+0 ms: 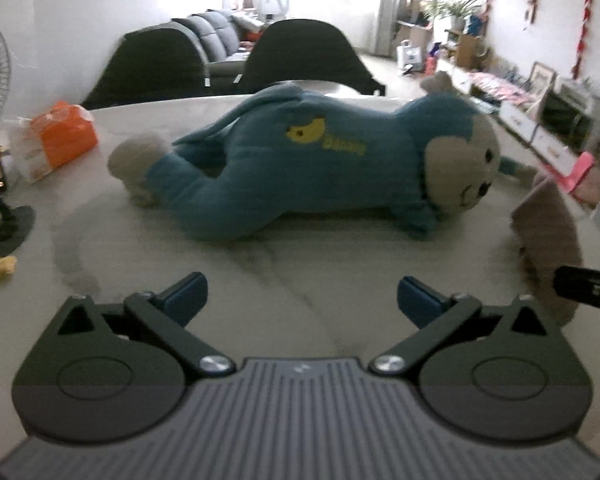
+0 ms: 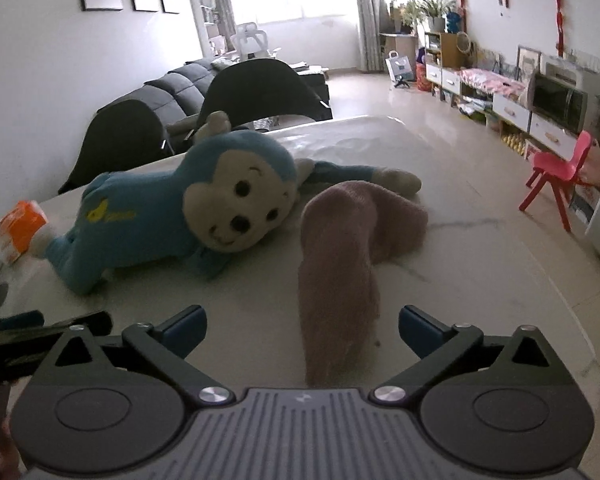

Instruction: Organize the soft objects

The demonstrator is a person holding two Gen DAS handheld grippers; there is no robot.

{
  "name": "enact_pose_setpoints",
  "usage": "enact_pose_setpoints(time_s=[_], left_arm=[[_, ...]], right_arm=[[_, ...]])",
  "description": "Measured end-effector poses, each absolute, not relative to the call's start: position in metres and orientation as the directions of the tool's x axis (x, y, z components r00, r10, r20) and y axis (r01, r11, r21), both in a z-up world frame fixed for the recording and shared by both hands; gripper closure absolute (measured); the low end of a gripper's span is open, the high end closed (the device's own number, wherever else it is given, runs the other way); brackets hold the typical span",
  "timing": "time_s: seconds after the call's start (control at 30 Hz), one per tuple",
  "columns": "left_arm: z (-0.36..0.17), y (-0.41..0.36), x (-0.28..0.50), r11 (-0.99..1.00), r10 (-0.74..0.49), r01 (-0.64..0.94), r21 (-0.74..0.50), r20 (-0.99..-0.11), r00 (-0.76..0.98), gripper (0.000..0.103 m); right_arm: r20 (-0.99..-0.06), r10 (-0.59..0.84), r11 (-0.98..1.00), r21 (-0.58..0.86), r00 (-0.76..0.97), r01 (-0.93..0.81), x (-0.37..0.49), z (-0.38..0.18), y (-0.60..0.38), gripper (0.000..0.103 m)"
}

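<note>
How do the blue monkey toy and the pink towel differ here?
The monkey toy is blue with a pale face; the towel is plain dusty pink. The toy is a stuffed figure lying on its side; the towel is a crumpled, bent cloth. The toy looks bulkier than the towel. Both are soft and rest on the table, ungripped.

The blue plush monkey [image 1: 300,160] lying on the pale marble table carries a yellow banana emblem on its flank, with yellow stitched lettering at four o'clock of the emblem, too blurred to read. The orange tissue pack [image 1: 56,140] shows no legible print.
</note>
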State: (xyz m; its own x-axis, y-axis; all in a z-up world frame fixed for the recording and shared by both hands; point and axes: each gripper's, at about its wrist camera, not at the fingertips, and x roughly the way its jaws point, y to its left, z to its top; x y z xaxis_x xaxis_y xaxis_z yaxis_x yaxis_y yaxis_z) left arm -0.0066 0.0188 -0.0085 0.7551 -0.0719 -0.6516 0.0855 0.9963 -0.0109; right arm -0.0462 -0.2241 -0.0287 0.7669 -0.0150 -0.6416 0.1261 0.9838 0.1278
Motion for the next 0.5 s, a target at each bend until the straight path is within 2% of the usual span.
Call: enact_pose_setpoints(time_s=[0.13,0.5], left_arm=[[-0.011,0.011,-0.008,0.997,0.036,0.023,0.075,-0.693,0.720,0.000],[-0.013,-0.001,-0.013,0.998,-0.006,0.051,0.042,-0.712,0.702,0.000]], right_arm=[[-0.625,-0.032,0.985,0.112,0.780,0.130,-0.061,-0.022,-0.224,0.001],[-0.601,-0.056,0.982,0.111,0.797,0.153,-0.069,-0.014,-0.233,0.001]])
